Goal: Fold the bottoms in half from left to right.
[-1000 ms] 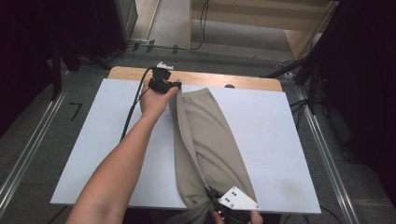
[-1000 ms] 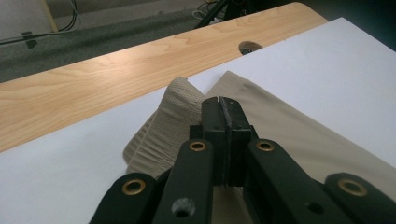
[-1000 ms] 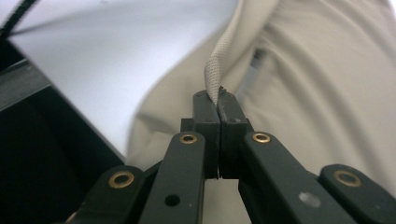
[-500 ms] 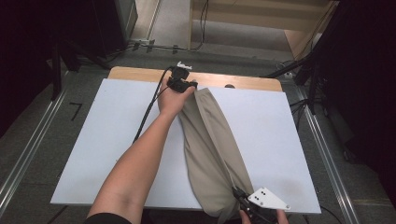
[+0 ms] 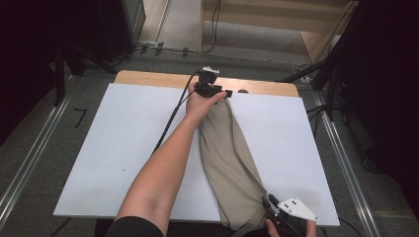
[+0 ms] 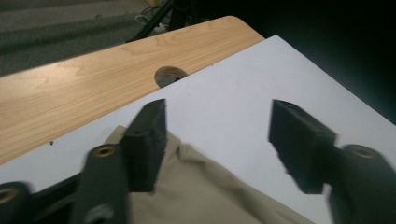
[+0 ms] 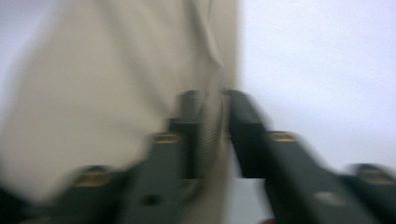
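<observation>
Trousers (image 5: 231, 163): beige, folded into a long strip, lying from the far edge of the white worktop (image 5: 118, 143) to its near edge, set down stretched between two hands.
Left tool (image 5: 216, 92): far end; jaws just opened wide, cloth edge under one jaw, nothing gripped. Release, I judge.
Right tool (image 5: 271, 212): near end; jaws just opening, a fold between them, grip uncertain through blur.

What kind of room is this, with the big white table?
Probably a lab or workshop for recording. The white board lies on a wooden table, metal rails run along the floor, cables trail behind, and a person handles beige cloth with hand-held grippers.
</observation>
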`<act>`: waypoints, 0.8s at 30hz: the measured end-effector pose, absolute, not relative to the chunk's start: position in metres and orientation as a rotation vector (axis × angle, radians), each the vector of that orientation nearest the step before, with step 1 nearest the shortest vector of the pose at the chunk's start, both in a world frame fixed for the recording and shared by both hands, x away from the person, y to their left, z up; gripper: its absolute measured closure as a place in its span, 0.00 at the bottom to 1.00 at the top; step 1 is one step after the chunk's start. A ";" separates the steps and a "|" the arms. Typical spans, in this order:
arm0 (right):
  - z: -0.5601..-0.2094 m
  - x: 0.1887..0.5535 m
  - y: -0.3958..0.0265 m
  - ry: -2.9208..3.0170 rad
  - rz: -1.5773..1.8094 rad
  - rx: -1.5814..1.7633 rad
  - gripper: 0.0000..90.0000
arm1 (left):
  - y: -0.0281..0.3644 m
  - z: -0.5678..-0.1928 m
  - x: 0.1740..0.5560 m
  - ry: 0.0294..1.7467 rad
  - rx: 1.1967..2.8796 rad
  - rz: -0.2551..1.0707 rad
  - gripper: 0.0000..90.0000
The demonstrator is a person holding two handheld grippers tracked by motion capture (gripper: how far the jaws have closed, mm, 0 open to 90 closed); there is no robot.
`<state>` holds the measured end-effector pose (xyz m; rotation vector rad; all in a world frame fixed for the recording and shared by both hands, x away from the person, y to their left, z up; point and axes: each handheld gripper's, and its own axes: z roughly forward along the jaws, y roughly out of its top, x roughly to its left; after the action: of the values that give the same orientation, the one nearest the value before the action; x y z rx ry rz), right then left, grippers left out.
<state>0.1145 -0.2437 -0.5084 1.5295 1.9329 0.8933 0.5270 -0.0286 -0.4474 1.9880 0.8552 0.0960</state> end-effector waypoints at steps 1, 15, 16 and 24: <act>-0.509 0.116 -0.246 1.938 0.904 1.550 0.55 | -0.025 -0.445 0.526 0.857 2.003 0.115 0.26; -0.500 0.112 -0.174 2.151 1.095 1.193 0.44 | 0.072 -0.487 0.516 1.072 2.019 0.136 0.33; -0.503 0.114 -0.168 2.182 1.075 1.184 0.44 | 0.071 -0.491 0.515 1.077 2.025 0.134 0.34; -0.521 0.125 -0.161 2.235 0.950 1.300 0.46 | 0.045 -0.506 0.508 1.049 2.083 0.213 0.44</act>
<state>0.1248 -0.1607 -0.5211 1.2998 2.2348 0.9504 0.5081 0.0446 -0.5065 2.0825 1.0492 0.2132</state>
